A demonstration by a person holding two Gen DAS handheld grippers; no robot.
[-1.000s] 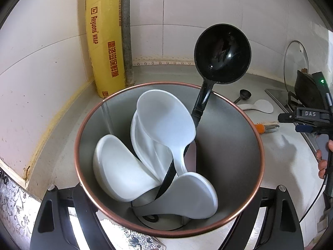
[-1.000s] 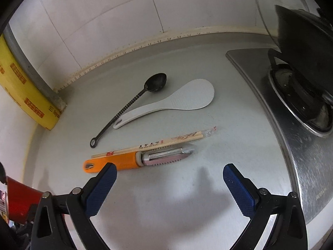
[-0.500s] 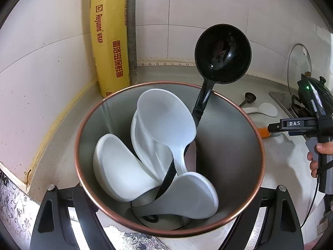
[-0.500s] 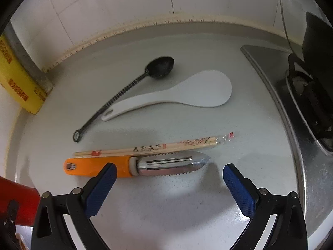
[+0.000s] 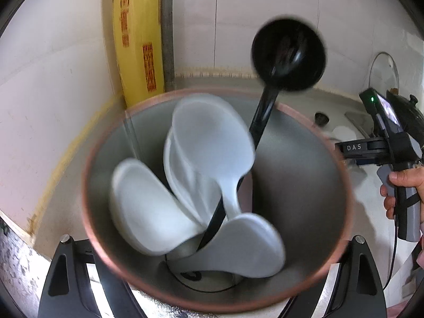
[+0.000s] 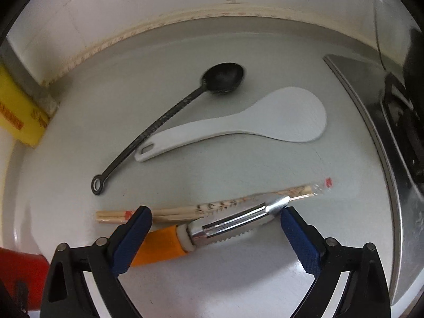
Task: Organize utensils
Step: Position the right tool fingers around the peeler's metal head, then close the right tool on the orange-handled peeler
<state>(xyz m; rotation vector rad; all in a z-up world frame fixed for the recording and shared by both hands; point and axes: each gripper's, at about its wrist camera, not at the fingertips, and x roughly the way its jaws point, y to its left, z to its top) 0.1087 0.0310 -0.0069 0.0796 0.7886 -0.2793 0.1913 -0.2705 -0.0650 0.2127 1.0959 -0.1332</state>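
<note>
Utensils are lying loose on the counter point(image 6: 238, 278), and the right gripper point(image 6: 216, 234), spread wide over the peeler point(image 6: 225, 228), is probably risking snagging the touching chopsticks point(image 6: 185, 209) too.

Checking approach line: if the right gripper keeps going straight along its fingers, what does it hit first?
Most likely the orange-handled peeler, lying between the open right gripper fingers, with the wrapped chopsticks just beyond. Depth is unclear from this view.

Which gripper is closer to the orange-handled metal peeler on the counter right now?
Right. The right gripper hangs over the orange-handled peeler, open jaws straddling it. The left gripper is away at the copper-rimmed steel utensil holder, which sits between its fingers.
</note>
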